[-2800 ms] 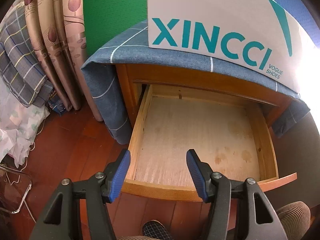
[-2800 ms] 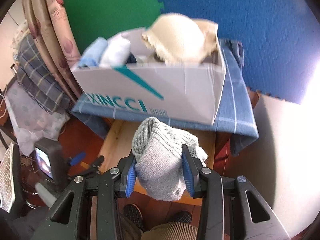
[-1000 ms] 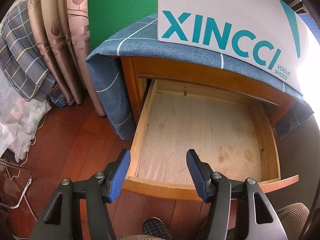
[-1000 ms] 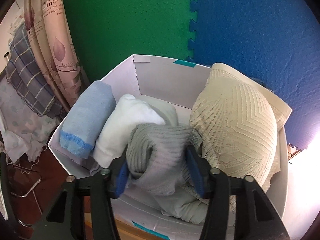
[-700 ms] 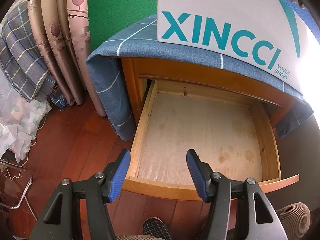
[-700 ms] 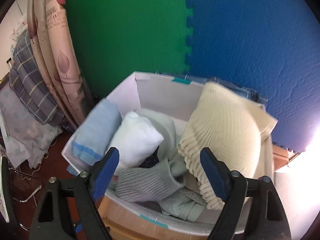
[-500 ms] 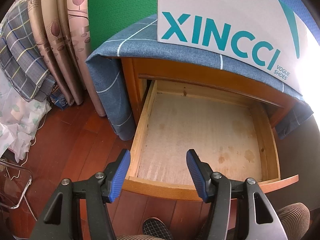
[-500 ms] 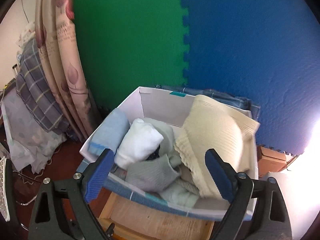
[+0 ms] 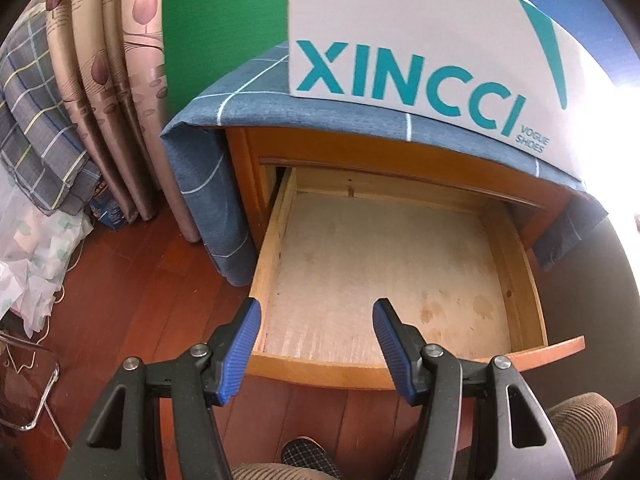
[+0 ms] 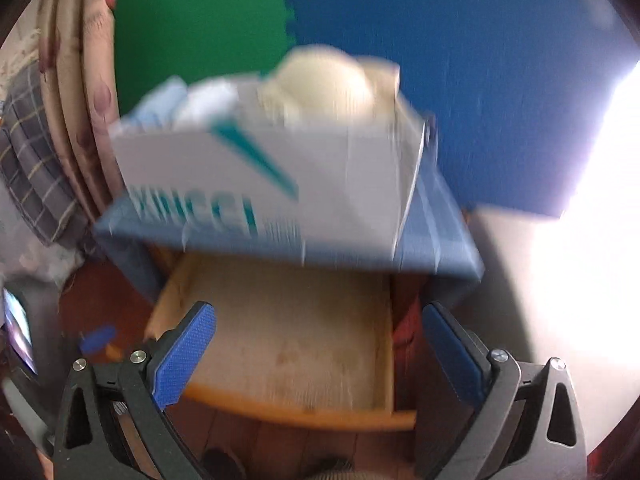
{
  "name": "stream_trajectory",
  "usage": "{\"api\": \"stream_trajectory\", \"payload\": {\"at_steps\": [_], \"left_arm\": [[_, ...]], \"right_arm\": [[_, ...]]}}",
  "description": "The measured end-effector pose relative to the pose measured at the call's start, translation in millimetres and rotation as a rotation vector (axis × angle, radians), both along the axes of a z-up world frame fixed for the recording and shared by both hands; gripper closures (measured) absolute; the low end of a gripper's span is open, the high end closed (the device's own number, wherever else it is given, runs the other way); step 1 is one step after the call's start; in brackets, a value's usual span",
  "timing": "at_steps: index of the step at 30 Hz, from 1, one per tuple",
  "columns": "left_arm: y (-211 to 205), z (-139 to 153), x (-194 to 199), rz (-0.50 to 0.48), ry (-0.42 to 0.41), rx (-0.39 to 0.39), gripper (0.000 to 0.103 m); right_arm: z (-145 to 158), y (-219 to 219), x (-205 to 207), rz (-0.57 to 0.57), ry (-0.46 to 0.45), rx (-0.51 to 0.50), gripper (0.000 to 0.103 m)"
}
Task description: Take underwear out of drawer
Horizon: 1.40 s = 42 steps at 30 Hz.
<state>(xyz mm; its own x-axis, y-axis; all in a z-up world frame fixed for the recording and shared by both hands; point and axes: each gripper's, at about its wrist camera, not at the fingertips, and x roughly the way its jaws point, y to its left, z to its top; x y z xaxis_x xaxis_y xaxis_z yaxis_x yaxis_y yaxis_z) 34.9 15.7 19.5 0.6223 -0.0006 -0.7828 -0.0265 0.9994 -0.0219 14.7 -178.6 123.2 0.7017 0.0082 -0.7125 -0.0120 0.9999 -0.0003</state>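
The wooden drawer (image 9: 512,240) stands pulled out, and its pale bottom is bare in both views. My left gripper (image 9: 316,330) hangs open over the drawer's front edge with nothing between its fingers. In the blurred right wrist view my right gripper (image 10: 316,344) hovers above the drawer (image 10: 388,340); its jaws are opening wide with nothing between them. The white XINCCI shoe box (image 10: 340,184) sits on the blue cloth above the drawer. A cream knitted garment (image 10: 328,88) and pale blue and white rolled pieces (image 10: 188,100) stick out of the box.
The nightstand is draped with a blue checked cloth (image 9: 248,100). Patterned curtains (image 9: 116,80) and a plaid blanket (image 9: 36,128) hang at the left over the red wooden floor (image 9: 132,312). A person's knee (image 9: 580,420) and slipper (image 9: 308,454) show at the bottom. Green and blue foam mats cover the wall.
My right gripper let go of the grey knitted piece inside the box, opened wide, then drew back and down to above the drawer. The left gripper stayed still.
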Motion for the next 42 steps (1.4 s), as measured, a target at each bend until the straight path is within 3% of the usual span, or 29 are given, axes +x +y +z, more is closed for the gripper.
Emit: {"api": "stream_trajectory", "payload": {"at_steps": [5,9,20,42], "left_arm": [[-6.2,-0.2,-2.4,-0.014,0.001,0.027,0.043],[-8.3,-1.5,-2.9,-0.024,0.008,0.035,0.043],[-14.2,-3.2,-2.6,-0.045,0.013,0.060,0.043],[-17.6,-4.0,-2.3,-0.068,0.019,0.067,0.043]], "right_arm": [[-50.6,-1.7,-1.7,0.002,0.135,0.001,0.001],[-67.6,-2.1,2.5,0.008,0.193,0.016,0.001],[-76.1,8.2,-2.4,0.044,0.195,-0.058,0.001],[-85.0,-1.6,4.5,0.023,0.249,0.012,0.001]]}}
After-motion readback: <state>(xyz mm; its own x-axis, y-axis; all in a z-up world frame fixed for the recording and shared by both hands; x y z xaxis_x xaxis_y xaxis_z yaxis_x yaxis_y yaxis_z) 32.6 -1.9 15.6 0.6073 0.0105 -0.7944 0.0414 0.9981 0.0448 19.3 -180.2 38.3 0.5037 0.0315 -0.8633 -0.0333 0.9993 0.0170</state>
